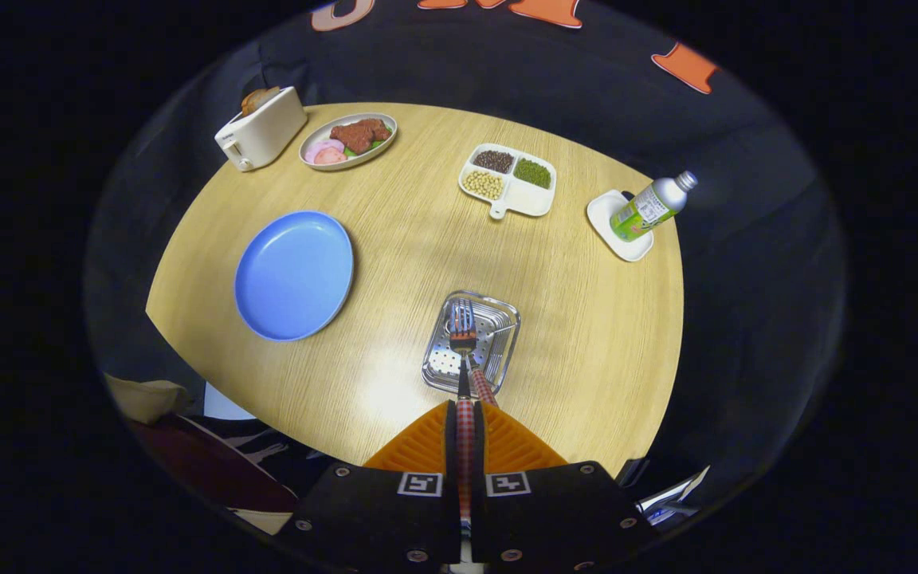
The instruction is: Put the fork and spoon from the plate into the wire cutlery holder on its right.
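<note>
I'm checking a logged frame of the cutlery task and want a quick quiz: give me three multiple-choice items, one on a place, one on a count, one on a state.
1. Where is the metal cutlery holder?
A. Just ahead of the gripper's fingers
B. Beside the toaster
C. On the blue plate

2. How many compartments of the white divided dish hold beans or grains?
A. One
B. Three
C. Five

3. What is the gripper doing?
A. Open above the blue plate
B. Shut on the bottle
C. Shut on a checked cutlery handle

Answers:
1 A, the holder sits just beyond the fingertips.
2 B, dark, green and yellow fillings show.
3 C, both fingers press the handle, with the fork head over the holder.
</note>
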`<state>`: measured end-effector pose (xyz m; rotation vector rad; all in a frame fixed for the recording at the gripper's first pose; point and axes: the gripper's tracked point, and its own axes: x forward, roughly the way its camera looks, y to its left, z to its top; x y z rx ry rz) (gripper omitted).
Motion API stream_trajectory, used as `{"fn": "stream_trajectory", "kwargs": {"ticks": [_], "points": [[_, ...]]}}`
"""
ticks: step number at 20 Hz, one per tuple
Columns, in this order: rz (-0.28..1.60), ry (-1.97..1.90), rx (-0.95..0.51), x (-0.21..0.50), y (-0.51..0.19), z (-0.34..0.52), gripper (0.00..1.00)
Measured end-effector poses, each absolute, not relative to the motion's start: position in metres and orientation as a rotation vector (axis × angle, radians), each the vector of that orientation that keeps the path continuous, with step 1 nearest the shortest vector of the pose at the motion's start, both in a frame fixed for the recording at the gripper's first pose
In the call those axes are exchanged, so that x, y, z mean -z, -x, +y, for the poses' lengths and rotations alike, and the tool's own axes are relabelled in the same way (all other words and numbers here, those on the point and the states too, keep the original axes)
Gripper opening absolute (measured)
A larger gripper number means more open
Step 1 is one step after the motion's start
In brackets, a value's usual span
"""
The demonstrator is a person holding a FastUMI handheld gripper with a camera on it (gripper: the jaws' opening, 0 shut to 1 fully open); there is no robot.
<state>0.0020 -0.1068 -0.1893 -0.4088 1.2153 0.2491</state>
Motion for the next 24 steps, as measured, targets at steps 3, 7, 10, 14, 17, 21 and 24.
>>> {"fn": "stream_trajectory", "kwargs": {"ticks": [3, 7, 10, 14, 17, 21, 24], "points": [[1.276, 0.437, -0.248, 0.199, -0.005, -0.109, 0.05], [1.328, 0.471, -0.259, 0.209, -0.012, -0.107, 0.06], [1.355, 0.49, -0.275, 0.22, -0.021, -0.105, 0.06], [1.375, 0.496, -0.281, 0.229, -0.028, -0.105, 0.12], [1.369, 0.467, -0.267, 0.229, -0.03, -0.107, 0.15], [1.249, 0.338, -0.238, 0.205, -0.041, -0.108, 0.47], [1.109, 0.222, -0.227, 0.177, -0.047, -0.104, 0.92]]}}
